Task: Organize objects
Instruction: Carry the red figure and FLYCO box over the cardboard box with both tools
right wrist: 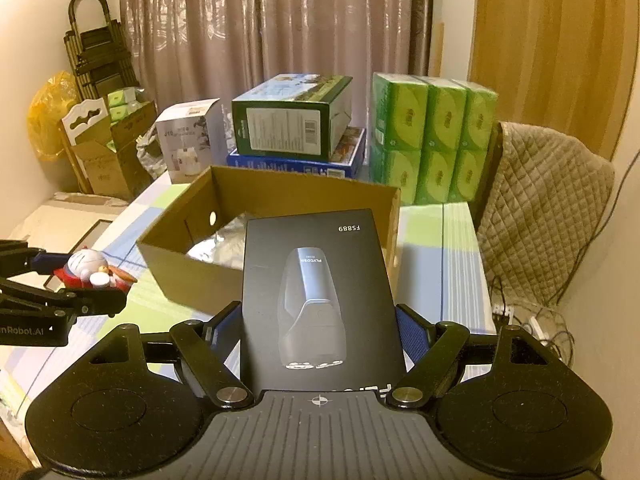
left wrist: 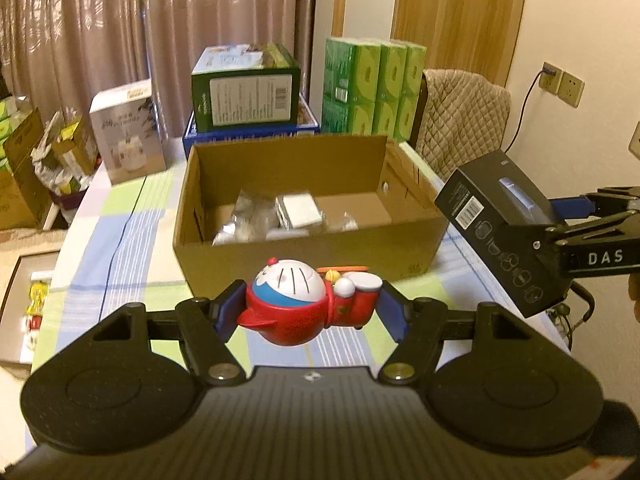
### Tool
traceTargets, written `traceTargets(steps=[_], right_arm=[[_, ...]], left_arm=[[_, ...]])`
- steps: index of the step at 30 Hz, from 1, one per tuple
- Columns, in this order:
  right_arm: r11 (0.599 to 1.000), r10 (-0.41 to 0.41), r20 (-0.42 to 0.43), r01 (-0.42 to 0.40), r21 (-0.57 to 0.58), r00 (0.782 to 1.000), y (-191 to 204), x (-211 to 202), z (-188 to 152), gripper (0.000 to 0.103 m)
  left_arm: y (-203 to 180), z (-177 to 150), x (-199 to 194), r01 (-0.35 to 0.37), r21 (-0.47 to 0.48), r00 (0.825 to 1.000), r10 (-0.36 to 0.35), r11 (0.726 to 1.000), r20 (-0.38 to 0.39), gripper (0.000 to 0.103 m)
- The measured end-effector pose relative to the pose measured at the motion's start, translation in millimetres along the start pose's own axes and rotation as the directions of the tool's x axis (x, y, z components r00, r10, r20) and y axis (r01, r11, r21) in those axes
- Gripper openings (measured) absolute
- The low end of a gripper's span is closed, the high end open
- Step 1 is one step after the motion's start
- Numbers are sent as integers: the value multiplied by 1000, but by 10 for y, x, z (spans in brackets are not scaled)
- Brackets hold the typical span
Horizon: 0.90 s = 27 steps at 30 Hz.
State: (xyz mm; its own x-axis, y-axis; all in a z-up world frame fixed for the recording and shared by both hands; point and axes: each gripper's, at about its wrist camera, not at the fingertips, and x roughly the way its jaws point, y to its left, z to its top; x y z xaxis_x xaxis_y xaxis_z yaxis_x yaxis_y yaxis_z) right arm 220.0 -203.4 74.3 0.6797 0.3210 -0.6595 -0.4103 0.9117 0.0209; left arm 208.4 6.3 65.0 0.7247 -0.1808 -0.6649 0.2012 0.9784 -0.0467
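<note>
My left gripper (left wrist: 308, 312) is shut on a red, white and blue Doraemon toy (left wrist: 304, 304) and holds it above the table, just in front of an open cardboard box (left wrist: 304, 252). The toy also shows in the right wrist view (right wrist: 94, 270). My right gripper (right wrist: 320, 328) is shut on a black shaver box (right wrist: 316, 292) marked FS889, held in the air at the cardboard box's (right wrist: 176, 272) right front corner. The shaver box also shows in the left wrist view (left wrist: 500, 224). Clear plastic bags and a small white box (left wrist: 298, 210) lie inside the cardboard box.
The table has a checked cloth (left wrist: 128, 232). Behind the cardboard box stand a green box (left wrist: 246, 88) on a blue box, a white box (left wrist: 128, 132) and green tissue packs (left wrist: 372, 88). A padded chair (left wrist: 464, 120) is at the right. Cartons sit on the floor at the left.
</note>
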Motion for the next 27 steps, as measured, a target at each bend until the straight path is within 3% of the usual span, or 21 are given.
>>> traceTargets(steps=[13, 27], right_arm=[[999, -18, -22, 17, -44, 1000, -162, 540, 375, 77], [1000, -13, -22, 13, -14, 1000, -366, 1052, 680, 77]], left_arm=[[119, 685, 481, 28, 13, 1000, -28, 1000, -11, 65], [372, 971, 1110, 7, -18, 999, -8, 1000, -52, 65]])
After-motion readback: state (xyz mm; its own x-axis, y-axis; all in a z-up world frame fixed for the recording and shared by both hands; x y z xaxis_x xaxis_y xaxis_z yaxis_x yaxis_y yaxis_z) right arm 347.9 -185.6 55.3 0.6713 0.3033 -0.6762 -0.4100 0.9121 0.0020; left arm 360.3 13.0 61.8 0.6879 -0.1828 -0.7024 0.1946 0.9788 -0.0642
